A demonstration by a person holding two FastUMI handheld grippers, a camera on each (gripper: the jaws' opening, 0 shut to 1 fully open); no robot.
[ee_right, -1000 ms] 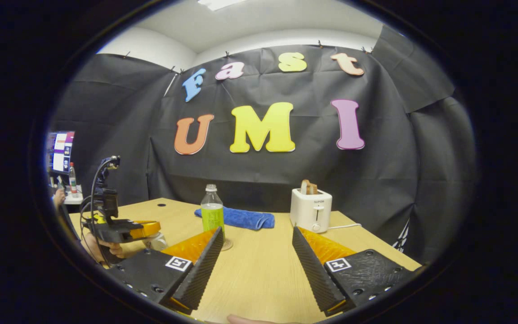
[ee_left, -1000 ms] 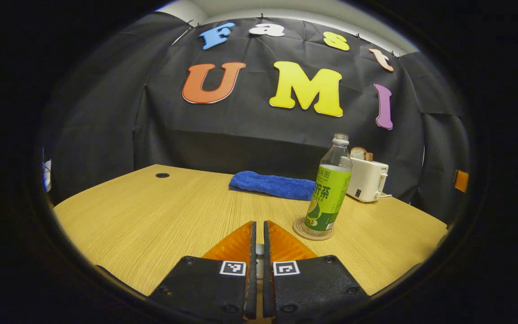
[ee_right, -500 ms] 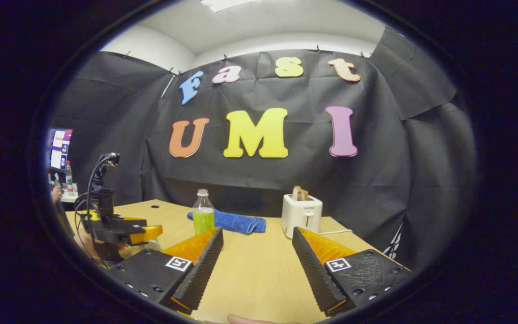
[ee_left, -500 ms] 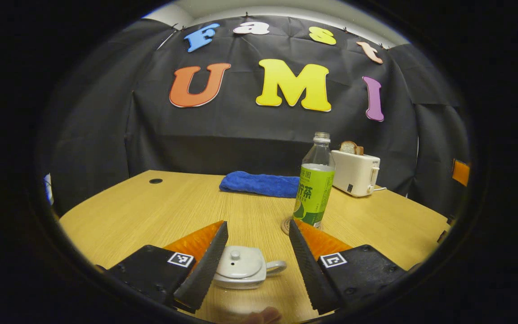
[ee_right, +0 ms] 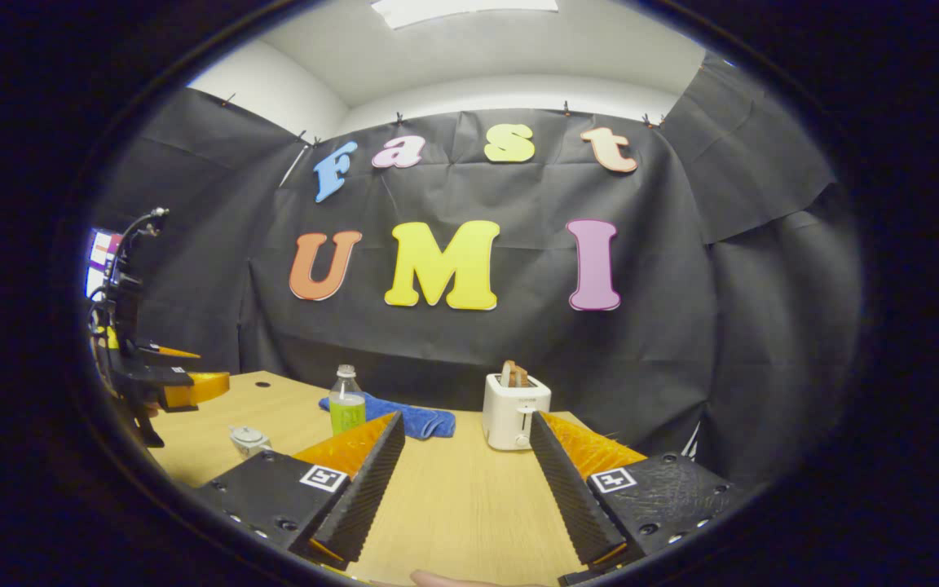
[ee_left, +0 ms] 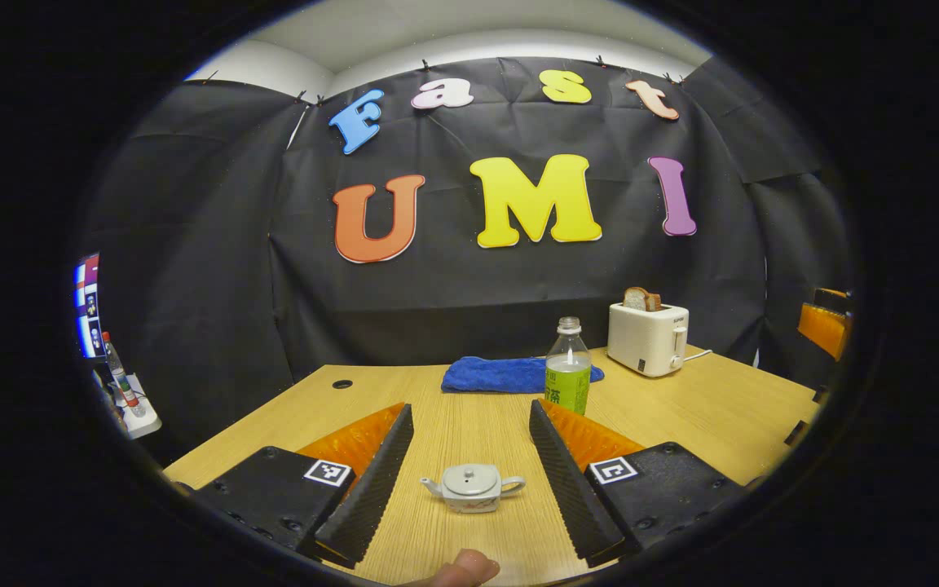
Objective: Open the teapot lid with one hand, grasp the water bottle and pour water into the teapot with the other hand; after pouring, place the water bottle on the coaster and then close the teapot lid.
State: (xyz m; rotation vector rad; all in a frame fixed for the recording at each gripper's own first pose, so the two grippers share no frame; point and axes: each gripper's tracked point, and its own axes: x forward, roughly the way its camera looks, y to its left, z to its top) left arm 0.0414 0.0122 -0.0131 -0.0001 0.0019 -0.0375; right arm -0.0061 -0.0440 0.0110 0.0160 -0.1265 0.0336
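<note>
In the left gripper view, the left gripper [ee_left: 469, 424] hangs above the wooden table [ee_left: 706, 408] with its two fingers spread wide and nothing between them. The small white teapot [ee_left: 472, 487] sits on the table in the gap between the fingers, touched by neither, its lid [ee_left: 470, 476] on, spout to the left and handle to the right. A fingertip [ee_left: 464, 568] of the person shows at the bottom edge. Farther back and a little to the right stands the water bottle [ee_left: 567, 378], upright and uncapped, its base hidden behind the right-hand finger, so the coaster cannot be made out. Behind the bottle lies a folded blue cloth [ee_left: 502, 374], and to the right of that a white toaster [ee_left: 648, 338] with a slice of bread in its slot. In the right gripper view, the left gripper [ee_right: 172, 379] appears at the far left, raised above the table, with the teapot [ee_right: 249, 440] below it and slightly right. The water bottle [ee_right: 346, 401] stands in front of the blue cloth [ee_right: 425, 420], then comes the toaster [ee_right: 514, 410]. The right gripper [ee_right: 467, 440] is also spread open and empty, held over bare table well apart from the teapot and the bottle.
</note>
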